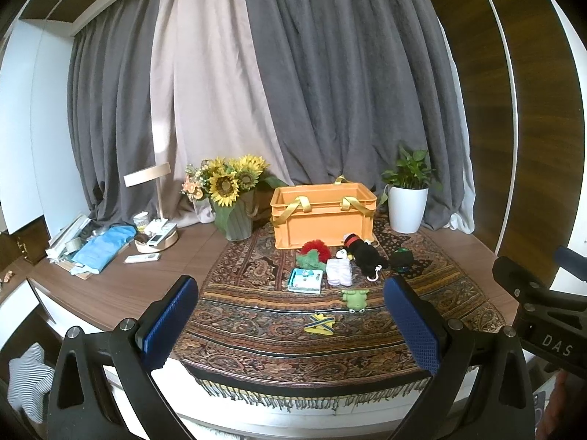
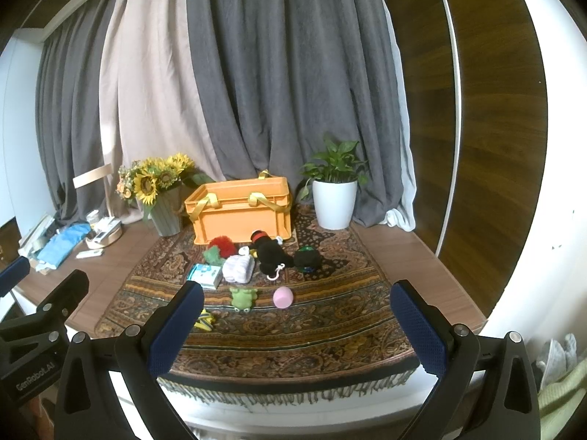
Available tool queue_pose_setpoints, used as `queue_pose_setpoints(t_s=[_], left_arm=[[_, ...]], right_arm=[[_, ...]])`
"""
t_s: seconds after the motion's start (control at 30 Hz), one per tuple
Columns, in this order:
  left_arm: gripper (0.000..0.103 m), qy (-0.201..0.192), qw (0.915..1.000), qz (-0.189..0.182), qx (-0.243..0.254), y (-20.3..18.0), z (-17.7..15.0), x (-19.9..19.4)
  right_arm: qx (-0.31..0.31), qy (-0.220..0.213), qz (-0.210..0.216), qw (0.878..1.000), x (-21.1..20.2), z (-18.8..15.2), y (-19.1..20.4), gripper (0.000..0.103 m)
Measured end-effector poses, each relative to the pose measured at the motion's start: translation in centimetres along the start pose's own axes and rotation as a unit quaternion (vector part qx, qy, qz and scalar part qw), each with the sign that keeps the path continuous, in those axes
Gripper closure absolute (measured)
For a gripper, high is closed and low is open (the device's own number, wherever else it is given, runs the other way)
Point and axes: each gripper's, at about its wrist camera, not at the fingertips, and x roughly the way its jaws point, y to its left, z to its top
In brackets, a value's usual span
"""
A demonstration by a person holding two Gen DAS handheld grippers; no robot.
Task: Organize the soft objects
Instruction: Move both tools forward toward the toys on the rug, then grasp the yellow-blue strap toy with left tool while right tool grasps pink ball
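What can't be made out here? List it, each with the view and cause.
- Orange crate interior: both views, its front wall hides the bottom.
- Pink ball: absent from left wrist view, probably behind the left gripper's finger.
- Yellow strap: right wrist view, partly covered by the right gripper's finger.

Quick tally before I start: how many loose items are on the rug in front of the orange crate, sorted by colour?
Green: 2, frog, plush
Red: 1, pompom
Black: 2, doll, dark toy
White: 1, cloth
Pink: 1, ball
Blue-white: 1, packet
Yellow-blue: 1, band
Total: 9
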Motion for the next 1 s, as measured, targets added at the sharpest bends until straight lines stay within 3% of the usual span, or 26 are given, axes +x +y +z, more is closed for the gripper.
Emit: queue_pose_setpoints(t_s=[0.5, 1.0], left_arm=[[0.000, 0.018, 0.9998, -0.010, -0.001, -0.1, -0.5, 0.9], [0.000, 0.090, 0.9955, -0.026, 0.009, -0.1, -2.8, 8.6]], right_arm=[[-0.005, 0.018, -0.001, 1.000, 1.6, -0.3, 0.7, 0.001], [-0.021, 0.087, 0.008, 0.996, 9.5, -1.5, 1.1, 0.001]])
